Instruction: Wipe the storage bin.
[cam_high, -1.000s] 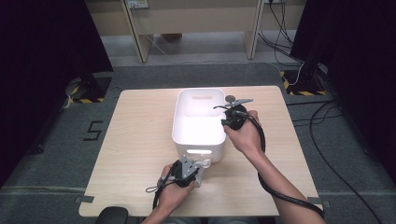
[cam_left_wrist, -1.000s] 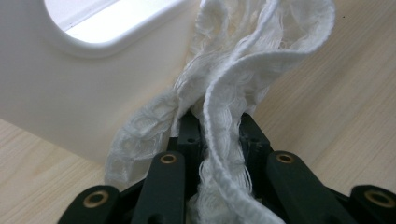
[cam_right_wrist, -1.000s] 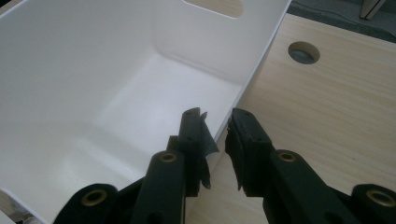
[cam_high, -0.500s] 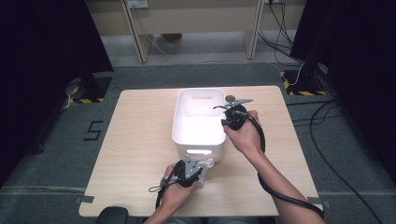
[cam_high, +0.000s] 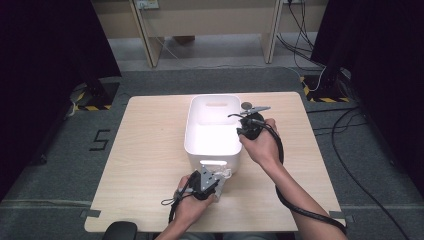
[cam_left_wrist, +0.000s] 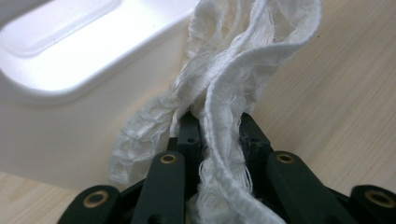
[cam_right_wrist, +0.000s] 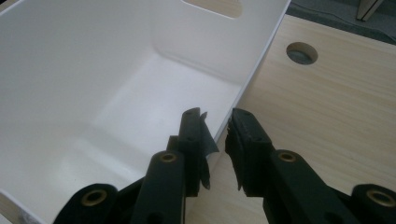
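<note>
A white plastic bin (cam_high: 190, 131) stands in the middle of the wooden table (cam_high: 150, 150). At its near wall, by the handle slot, my left gripper (cam_high: 219, 176) is shut on a white frayed cloth (cam_high: 224, 172). In the left gripper view the cloth (cam_left_wrist: 233, 88) rises in folds from between the jaws of that gripper (cam_left_wrist: 217, 128), right beside the bin (cam_left_wrist: 70, 70). My right gripper (cam_high: 241, 132) sits at the bin's right wall. In the right gripper view that gripper's (cam_right_wrist: 217, 129) jaws straddle the rim of the bin (cam_right_wrist: 93, 93) and pinch it.
A round cable hole (cam_high: 246, 105) lies in the table behind the right hand, and it also shows in the right gripper view as the hole (cam_right_wrist: 301, 52). Bare tabletop lies left of the bin. Cables trail on the floor at the right.
</note>
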